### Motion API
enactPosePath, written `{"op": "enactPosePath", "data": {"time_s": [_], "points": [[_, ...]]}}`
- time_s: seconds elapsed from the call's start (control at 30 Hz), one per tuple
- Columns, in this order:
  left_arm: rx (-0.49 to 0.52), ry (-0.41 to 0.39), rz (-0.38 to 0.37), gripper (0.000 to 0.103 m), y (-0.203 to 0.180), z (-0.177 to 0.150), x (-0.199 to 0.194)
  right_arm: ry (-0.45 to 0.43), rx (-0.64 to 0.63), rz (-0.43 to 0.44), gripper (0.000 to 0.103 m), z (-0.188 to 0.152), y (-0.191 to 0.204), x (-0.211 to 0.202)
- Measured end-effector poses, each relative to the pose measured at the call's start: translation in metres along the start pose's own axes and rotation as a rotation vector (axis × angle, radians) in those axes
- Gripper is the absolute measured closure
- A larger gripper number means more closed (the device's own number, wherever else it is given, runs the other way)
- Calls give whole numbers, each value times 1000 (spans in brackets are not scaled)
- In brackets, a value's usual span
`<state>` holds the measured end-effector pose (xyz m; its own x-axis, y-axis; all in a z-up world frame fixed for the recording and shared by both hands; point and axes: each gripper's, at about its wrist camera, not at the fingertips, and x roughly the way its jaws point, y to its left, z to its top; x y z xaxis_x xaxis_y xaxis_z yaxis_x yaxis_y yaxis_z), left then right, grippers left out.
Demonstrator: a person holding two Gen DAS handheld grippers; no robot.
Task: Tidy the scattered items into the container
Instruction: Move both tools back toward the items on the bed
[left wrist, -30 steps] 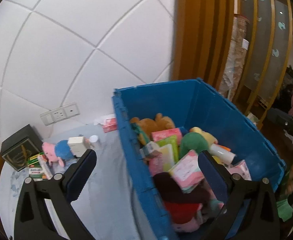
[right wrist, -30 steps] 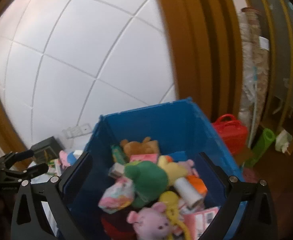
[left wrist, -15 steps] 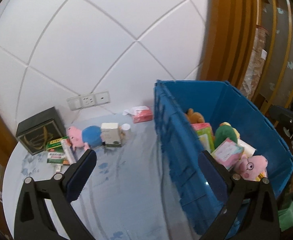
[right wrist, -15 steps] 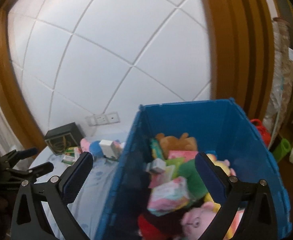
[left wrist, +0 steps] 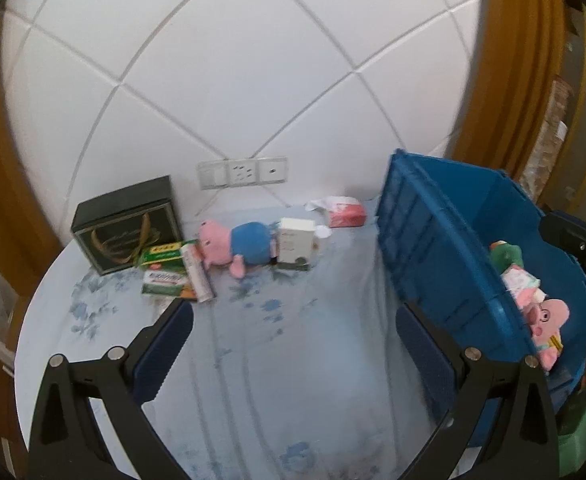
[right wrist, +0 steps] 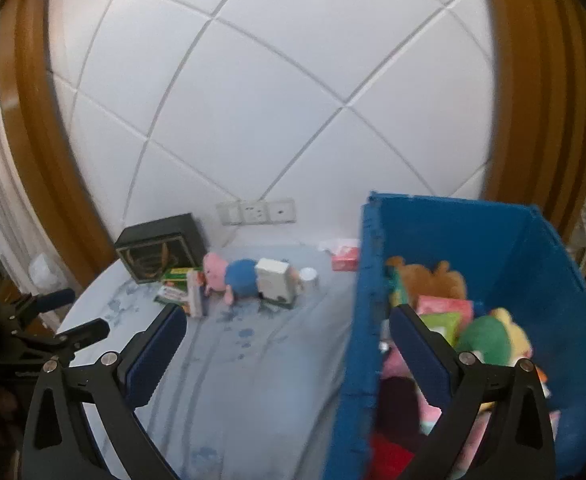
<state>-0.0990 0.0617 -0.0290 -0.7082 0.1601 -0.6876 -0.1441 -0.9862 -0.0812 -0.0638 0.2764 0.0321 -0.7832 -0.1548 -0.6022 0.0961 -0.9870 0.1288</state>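
Observation:
A blue crate (left wrist: 445,248) (right wrist: 557,272) full of plush toys and packets stands at the right of a round table. At the table's back lie a pink and blue pig plush (left wrist: 237,242) (right wrist: 233,274), a white box (left wrist: 295,240) (right wrist: 273,280), green medicine boxes (left wrist: 163,276) (right wrist: 175,286), a white tube (left wrist: 199,276) and a red tissue pack (left wrist: 345,214) (right wrist: 345,258). My left gripper (left wrist: 293,336) is open and empty above the table's middle. My right gripper (right wrist: 285,338) is open and empty above the crate's left wall.
A black gift box (left wrist: 127,228) (right wrist: 159,250) stands at the back left. The table (left wrist: 293,360) has a pale blue flowered cloth. A wall socket strip (left wrist: 241,170) sits behind. The left gripper also shows in the right wrist view (right wrist: 53,320).
Both grippers have swung left, away from the crate's inside and toward the table. The scattered items are now nearer the centre of both views. Both stay open.

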Motion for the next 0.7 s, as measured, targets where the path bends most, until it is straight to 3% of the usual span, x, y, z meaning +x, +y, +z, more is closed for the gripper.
{"op": "enactPosePath", "data": {"time_s": [0.4, 0.7], "points": [[-74, 15, 106, 0, 103, -13, 28, 97, -56, 49, 0, -7, 78, 91], [-207, 69, 173, 0, 193, -27, 115, 207, -52, 19, 0, -27, 92, 202]]}}
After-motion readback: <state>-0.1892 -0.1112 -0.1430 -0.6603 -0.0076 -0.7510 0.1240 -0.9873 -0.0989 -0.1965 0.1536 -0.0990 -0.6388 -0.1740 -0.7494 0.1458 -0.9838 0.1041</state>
